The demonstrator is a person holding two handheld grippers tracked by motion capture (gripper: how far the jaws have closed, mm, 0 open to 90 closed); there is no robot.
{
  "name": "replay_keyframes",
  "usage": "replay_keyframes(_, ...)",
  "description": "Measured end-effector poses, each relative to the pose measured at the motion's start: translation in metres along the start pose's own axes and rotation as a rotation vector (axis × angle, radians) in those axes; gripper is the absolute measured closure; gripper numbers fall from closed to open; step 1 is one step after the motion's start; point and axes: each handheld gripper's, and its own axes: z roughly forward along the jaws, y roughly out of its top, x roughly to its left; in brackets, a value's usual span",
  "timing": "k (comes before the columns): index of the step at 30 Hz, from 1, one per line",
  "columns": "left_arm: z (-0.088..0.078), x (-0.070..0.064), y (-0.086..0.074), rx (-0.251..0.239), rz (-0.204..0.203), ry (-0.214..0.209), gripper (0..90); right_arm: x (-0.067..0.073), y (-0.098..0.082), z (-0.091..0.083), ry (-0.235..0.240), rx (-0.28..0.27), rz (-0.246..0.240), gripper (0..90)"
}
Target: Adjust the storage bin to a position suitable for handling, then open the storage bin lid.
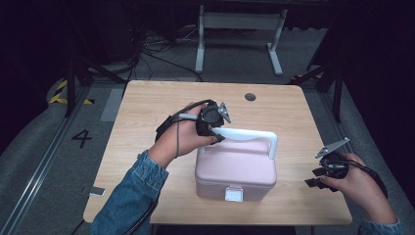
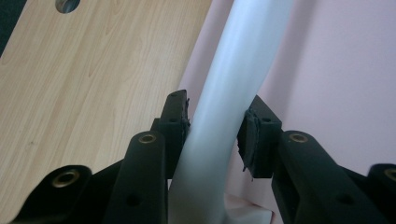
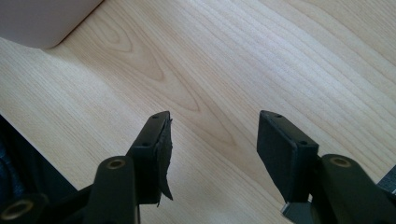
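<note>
A pink lidded box [image 1: 235, 169] with a white latch [image 1: 234, 194] on its front stands in the middle of the wooden table [image 1: 161, 103]. Its white handle [image 1: 254, 134] is raised over the lid. My left gripper [image 1: 215, 132] reaches in from the left and is shut on the handle's left end. In the left gripper view both pads press the white handle [image 2: 219, 116], with the pink lid [image 2: 336, 70] behind. My right gripper [image 1: 318, 178] hovers near the table's right front edge, open with nothing between its fingers [image 3: 285, 149]. A corner of the box [image 3: 42, 18] shows far off.
A round hole [image 1: 250, 96] sits in the tabletop near the far edge. A small grey tag [image 1: 96, 191] lies at the left front corner. A white stand [image 1: 240, 29] and cables are on the floor behind the table. Bare wood lies right of the box.
</note>
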Motion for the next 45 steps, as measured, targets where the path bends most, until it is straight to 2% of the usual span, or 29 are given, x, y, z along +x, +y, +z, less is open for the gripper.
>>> replay_keyframes(6,-0.003,0.000,0.001,0.002,-0.031,-0.027,66.9,0.000,-0.002,0.000,0.001,-0.001,0.005,45.6)
replay_keyframes(8,-0.005,0.002,0.002,0.005,-0.018,-0.040,67.0,0.000,-0.003,-0.001,-0.001,0.000,0.004,45.5)
replay_keyframes(9,-0.005,0.001,0.002,-0.004,-0.036,-0.045,67.1,0.000,-0.004,-0.001,-0.003,-0.001,0.007,45.5)
replay_keyframes(10,-0.005,0.001,0.002,-0.004,-0.036,-0.045,67.1,0.000,-0.004,-0.001,-0.003,-0.001,0.007,45.5)
replay_keyframes(11,-0.008,0.003,0.003,0.004,-0.018,-0.052,67.1,0.001,-0.004,-0.001,-0.002,-0.001,0.009,45.4)
replay_keyframes(12,-0.009,0.002,0.004,0.005,-0.032,-0.055,67.1,0.001,-0.005,-0.001,-0.003,-0.003,0.011,45.4)
replay_keyframes(13,-0.009,0.003,0.004,0.001,-0.024,-0.057,67.1,0.001,-0.005,-0.001,-0.004,-0.001,0.012,45.4)
replay_keyframes(14,-0.010,0.002,0.005,-0.001,-0.033,-0.061,67.1,0.001,-0.005,-0.001,-0.004,-0.001,0.012,45.4)
replay_keyframes(17,-0.013,0.004,0.007,0.016,-0.022,-0.068,67.1,0.001,-0.006,-0.001,-0.001,-0.002,0.013,45.4)
replay_keyframes(19,-0.014,0.003,0.008,0.004,-0.039,-0.075,67.1,0.001,-0.007,-0.002,-0.002,-0.001,0.011,45.4)
replay_keyframes(20,-0.015,0.005,0.009,0.006,-0.030,-0.080,67.2,0.001,-0.008,-0.002,0.000,-0.002,0.014,45.4)
replay_keyframes(22,-0.016,0.004,0.010,-0.001,-0.044,-0.084,67.2,0.001,-0.009,-0.002,-0.003,-0.002,0.020,45.4)
replay_keyframes(23,-0.018,0.006,0.011,0.008,-0.029,-0.088,67.2,0.001,-0.010,-0.002,-0.001,-0.001,0.019,45.4)
replay_keyframes(24,-0.018,0.006,0.011,0.003,-0.045,-0.092,67.3,0.001,-0.010,-0.003,0.001,-0.001,0.020,45.4)
replay_keyframes(27,-0.021,0.008,0.013,-0.006,-0.047,-0.097,67.2,0.001,-0.012,-0.003,-0.005,-0.002,0.025,45.4)
replay_keyframes(30,-0.023,0.009,0.015,-0.007,-0.065,-0.109,67.3,0.001,-0.014,-0.003,-0.007,-0.001,0.028,45.4)
replay_keyframes(31,-0.024,0.011,0.016,-0.015,-0.057,-0.110,67.2,0.001,-0.014,-0.003,-0.005,-0.002,0.028,45.4)
replay_keyframes(36,-0.026,0.014,0.020,-0.015,-0.070,-0.115,67.2,0.002,-0.016,-0.004,-0.002,-0.004,0.030,45.4)
replay_keyframes(41,-0.025,0.015,0.023,-0.024,-0.086,-0.126,67.3,0.006,-0.015,-0.006,0.003,-0.026,0.018,45.4)
replay_keyframes(43,-0.025,0.015,0.024,-0.025,-0.084,-0.130,67.6,0.010,-0.011,-0.011,0.012,-0.073,-0.005,45.5)
replay_keyframes(45,-0.025,0.017,0.025,-0.018,-0.077,-0.132,67.6,0.011,-0.009,-0.012,0.011,-0.089,-0.014,45.7)
